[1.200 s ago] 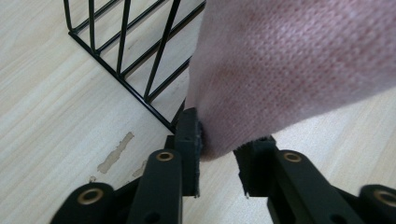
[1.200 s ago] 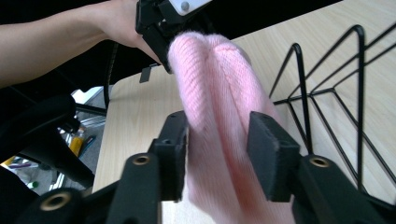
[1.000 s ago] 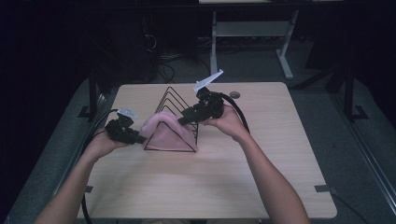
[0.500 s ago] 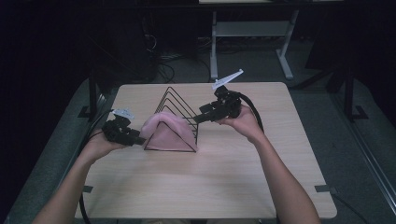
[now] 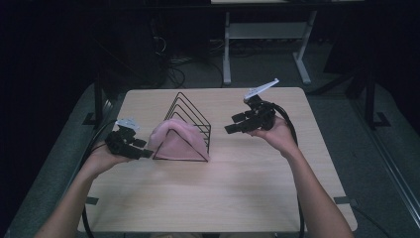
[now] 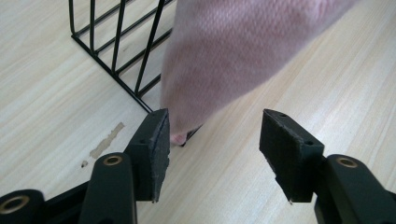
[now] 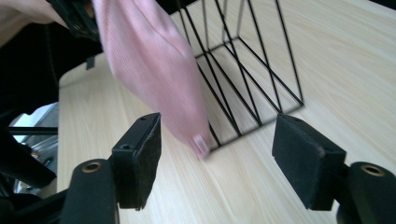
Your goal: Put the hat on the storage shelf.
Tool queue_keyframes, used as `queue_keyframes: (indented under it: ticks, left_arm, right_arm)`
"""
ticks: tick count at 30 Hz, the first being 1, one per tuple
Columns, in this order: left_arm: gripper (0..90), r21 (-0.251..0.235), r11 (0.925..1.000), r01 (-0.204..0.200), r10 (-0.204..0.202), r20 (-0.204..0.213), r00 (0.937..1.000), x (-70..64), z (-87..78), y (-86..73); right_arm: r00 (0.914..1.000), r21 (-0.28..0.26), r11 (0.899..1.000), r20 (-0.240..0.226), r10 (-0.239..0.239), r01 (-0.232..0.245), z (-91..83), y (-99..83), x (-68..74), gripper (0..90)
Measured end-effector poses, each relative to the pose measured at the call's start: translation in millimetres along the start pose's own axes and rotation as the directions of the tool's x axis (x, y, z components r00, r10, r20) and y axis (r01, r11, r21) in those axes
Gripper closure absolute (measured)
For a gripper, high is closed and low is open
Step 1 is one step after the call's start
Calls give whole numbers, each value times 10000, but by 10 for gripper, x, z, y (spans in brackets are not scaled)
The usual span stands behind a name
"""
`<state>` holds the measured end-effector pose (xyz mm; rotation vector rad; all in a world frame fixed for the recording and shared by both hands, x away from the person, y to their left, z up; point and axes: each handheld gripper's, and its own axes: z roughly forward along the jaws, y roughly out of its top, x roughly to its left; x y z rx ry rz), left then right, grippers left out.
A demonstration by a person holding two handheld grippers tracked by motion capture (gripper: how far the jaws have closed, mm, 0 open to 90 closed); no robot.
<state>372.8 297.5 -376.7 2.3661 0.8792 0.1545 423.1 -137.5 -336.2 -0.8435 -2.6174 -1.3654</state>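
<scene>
Left tool (image 5: 147, 154): jaws apart, empty, just beside the cloth.
Right tool (image 5: 229, 130): jaws apart, empty.
Cloth (image 5: 176, 140): pink, soft knit, draped over the rack between both tools.
Rack (image 5: 192, 116): black wire, triangular, on pale wood desk (image 5: 247, 188).

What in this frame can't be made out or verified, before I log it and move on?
- Pink cloth, high view: its far side is hidden by its own drape over the wire rack.
- Small tag at the cloth's corner, right gripper view: blurred, unreadable.
- Left gripper view: the cloth's upper part is cut off by the frame's top edge.
- Left tool, high view: jaws too small and dark; opening clear only in its own view.
</scene>
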Motion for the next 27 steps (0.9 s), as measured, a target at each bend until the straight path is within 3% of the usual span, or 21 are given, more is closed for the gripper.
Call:
queue_keyframes:
  ticks: [15, 21, 27]
  left_arm:
    - [346, -185, 9992, 341, -339, 90, 9994, -31, 39, -117]
    - [330, -260, 9991, 320, -317, 152, 9994, -69, 34, -200]
    - [308, -345, 9988, 343, -335, 234, 9992, -139, 24, -311]
  right_arm:
    - [9910, -261, 9945, 841, 1037, -1018, -421, -696, -100, 295]
    - [9827, -129, 9917, 1332, 1285, -1279, -549, -1021, -52, 286]
    - [9725, -202, 9909, 1904, 1343, -1329, -695, -1404, 118, 273]
